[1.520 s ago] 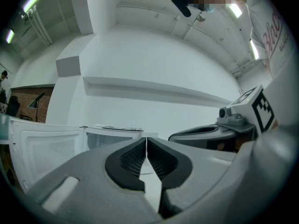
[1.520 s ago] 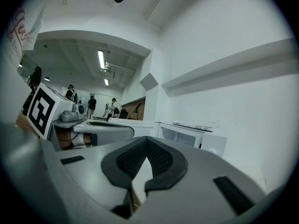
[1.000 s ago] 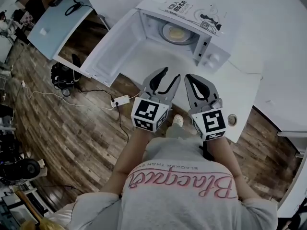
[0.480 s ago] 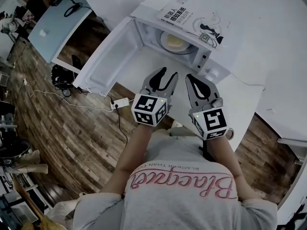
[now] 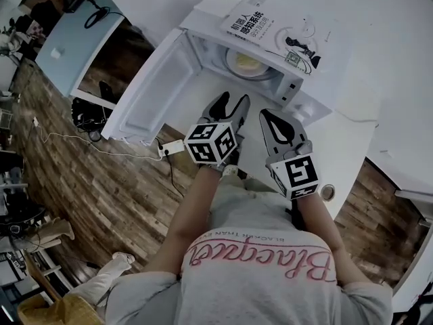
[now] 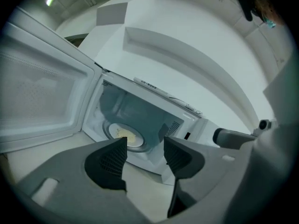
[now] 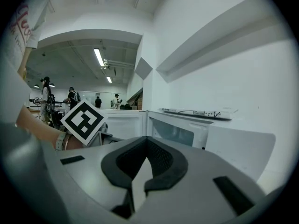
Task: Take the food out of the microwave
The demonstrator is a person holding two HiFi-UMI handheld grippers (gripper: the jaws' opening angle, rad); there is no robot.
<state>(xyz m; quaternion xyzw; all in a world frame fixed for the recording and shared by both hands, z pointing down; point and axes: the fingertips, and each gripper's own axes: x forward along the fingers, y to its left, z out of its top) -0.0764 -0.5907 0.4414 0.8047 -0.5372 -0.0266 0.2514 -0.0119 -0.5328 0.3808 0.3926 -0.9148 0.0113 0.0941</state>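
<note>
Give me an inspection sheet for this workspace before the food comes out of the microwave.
Surface: white counter bearing a white box microwave.
Job's things: door swung open to the left; pale round plate of yellowish food inside.
Clutter: white printed book on the microwave's top.
Grippers: left gripper open, jaws have just been opening, nothing between them, facing the cavity; right gripper shut, empty.
Cables: white power strip with thin cable on the brown wooden plank floor.
Surroundings: light-blue desk; distant people.

Door [image 5: 152, 90] swung aside; microwave [image 5: 223, 46] mouth clear
</note>
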